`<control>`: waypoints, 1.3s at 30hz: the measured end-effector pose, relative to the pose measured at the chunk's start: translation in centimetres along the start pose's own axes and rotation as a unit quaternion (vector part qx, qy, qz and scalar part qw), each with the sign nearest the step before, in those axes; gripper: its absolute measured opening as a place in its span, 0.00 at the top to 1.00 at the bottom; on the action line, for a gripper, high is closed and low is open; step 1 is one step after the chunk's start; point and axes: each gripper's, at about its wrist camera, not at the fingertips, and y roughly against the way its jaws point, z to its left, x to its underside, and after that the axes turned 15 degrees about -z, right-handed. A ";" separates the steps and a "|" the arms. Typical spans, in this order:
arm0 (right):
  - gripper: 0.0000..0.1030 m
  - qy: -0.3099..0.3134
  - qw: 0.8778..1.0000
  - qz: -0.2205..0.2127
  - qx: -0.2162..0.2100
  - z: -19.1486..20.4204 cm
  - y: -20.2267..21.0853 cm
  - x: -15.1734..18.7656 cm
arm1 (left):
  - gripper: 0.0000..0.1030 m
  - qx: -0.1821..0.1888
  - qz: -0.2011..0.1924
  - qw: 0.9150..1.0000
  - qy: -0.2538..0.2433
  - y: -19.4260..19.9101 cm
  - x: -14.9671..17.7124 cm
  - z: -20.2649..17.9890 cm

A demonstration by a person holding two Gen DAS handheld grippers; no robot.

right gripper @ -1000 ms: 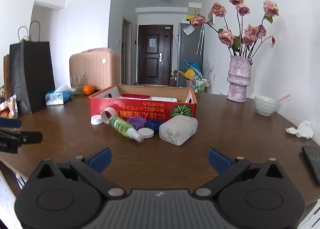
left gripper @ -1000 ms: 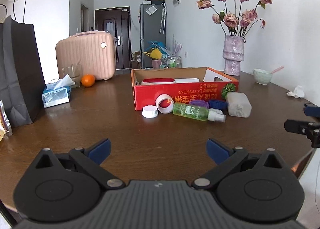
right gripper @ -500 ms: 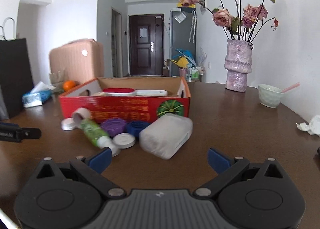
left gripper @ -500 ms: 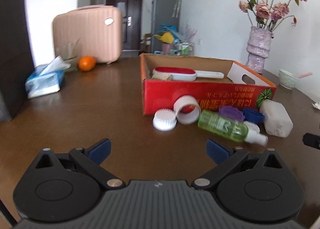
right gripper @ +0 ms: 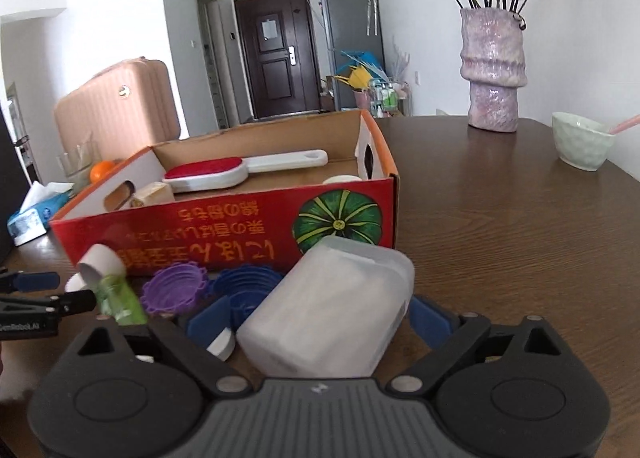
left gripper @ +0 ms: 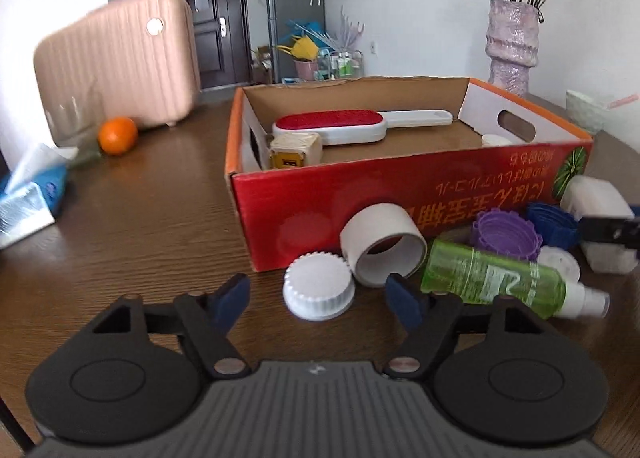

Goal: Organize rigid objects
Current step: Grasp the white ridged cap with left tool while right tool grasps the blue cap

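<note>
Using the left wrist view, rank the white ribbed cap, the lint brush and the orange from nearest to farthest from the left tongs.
1. White ribbed cap: on the table just ahead of the left tongs, between the tips.
2. Lint brush: inside the red box.
3. Orange: far left, by the pink suitcase.

White plastic container between open right gripper fingers, before red box.

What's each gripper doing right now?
Left gripper: open, white cap between its fingers, ungripped.
Right gripper: open around translucent box, not clamped.
</note>
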 end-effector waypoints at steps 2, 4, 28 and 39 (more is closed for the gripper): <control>0.18 -0.003 1.000 0.007 0.004 -0.2 -0.4 0.0 | 0.34 0.007 0.008 1.000 0.017 -0.4 0.0 0.5; 0.25 -0.005 1.000 0.005 -0.001 -0.7 0.0 0.0 | 0.40 0.008 0.007 1.000 0.030 -0.4 0.0 0.8; 0.39 0.081 0.995 -0.039 -0.031 4.4 2.2 -0.7 | 0.54 0.024 -0.012 0.999 0.028 8.5 3.3 -1.5; 0.50 0.066 0.998 0.006 -0.022 4.2 -1.5 -0.5 | 0.65 0.041 -0.024 0.999 0.025 9.0 3.5 -1.9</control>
